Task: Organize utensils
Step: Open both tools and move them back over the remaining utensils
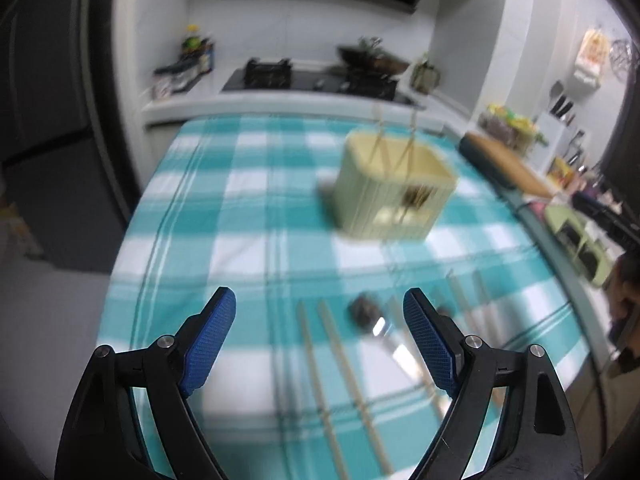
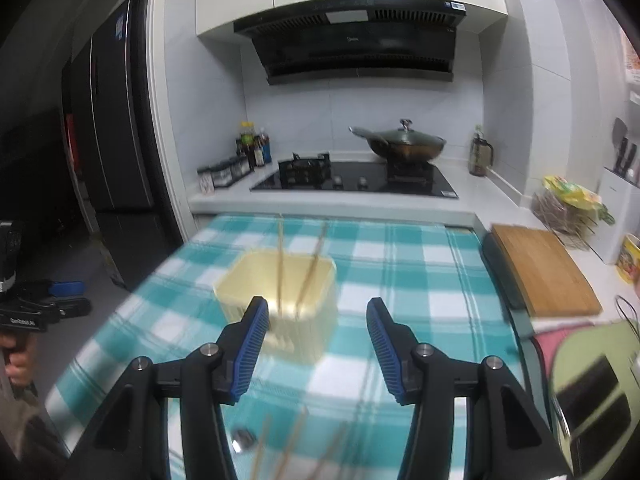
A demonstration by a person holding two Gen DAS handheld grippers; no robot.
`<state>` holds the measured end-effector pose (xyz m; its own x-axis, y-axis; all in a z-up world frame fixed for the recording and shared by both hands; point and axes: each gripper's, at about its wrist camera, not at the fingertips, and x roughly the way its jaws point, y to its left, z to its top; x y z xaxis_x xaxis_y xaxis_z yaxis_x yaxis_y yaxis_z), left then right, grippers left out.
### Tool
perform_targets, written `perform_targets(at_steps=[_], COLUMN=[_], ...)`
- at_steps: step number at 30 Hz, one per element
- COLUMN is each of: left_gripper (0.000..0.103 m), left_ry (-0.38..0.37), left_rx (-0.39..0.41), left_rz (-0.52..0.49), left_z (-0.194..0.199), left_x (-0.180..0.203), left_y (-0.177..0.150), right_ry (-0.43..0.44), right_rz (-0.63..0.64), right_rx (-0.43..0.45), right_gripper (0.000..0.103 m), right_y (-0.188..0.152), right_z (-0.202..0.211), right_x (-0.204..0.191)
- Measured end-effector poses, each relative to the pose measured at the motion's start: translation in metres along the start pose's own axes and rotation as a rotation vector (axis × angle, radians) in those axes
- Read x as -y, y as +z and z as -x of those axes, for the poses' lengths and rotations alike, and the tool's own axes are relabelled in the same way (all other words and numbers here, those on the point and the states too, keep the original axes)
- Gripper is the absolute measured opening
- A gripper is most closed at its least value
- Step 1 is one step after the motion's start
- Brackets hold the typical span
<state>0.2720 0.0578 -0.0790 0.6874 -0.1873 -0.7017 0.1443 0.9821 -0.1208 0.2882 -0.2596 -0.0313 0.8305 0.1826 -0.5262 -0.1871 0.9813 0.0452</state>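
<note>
Both grippers empty, fingers apart. Left gripper is spread wide w/ nothing between the pads; right gripper is partly spread, also nothing clamped.

Task things: loose chopsticks and a spoon lie flat on the checked tablecloth along the near edge of the table. The cream holder stands upright toward the far right part of the table, w/ a couple of chopsticks already standing in it.

Key relation: in the left wrist view the loose pieces lie right under and just ahead of the left fingers, between the two pads' lines. Their long axes run roughly front-to-back, fanning slightly, so along the gripper's pointing direction, which means the pads would close across the shafts. Good for a pinch w/o turning the wrist, I'd judge.

Right wrist view: holder sits dead ahead of the right fingers, while the loose chopsticks show only at the bottom edge, beneath the gripper. So left hand looks nearer the pick; right is better lined up on the holder. Pics blurred, so the exact count of pieces is unclear.
</note>
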Motion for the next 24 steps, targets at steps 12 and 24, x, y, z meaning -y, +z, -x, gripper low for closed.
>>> perform_targets(at_steps=[12, 24], left_gripper=[0.087, 0.093], left_ry=[0.142, 0.131], left_rx=[-0.026, -0.053], left_rz=[0.175, 0.193], left_z=[-0.034, -0.067], left_x=[-0.048, -0.066], left_y=[-0.118, -0.122], right_ry=[-0.176, -0.148], right_rz=[-0.028, -0.043], right_rx=[-0.089, -0.088], right_gripper=[0.052, 0.052], right_y=[-0.179, -0.184], right_z=[0.029, -0.004], right_x=[0.002, 0.003])
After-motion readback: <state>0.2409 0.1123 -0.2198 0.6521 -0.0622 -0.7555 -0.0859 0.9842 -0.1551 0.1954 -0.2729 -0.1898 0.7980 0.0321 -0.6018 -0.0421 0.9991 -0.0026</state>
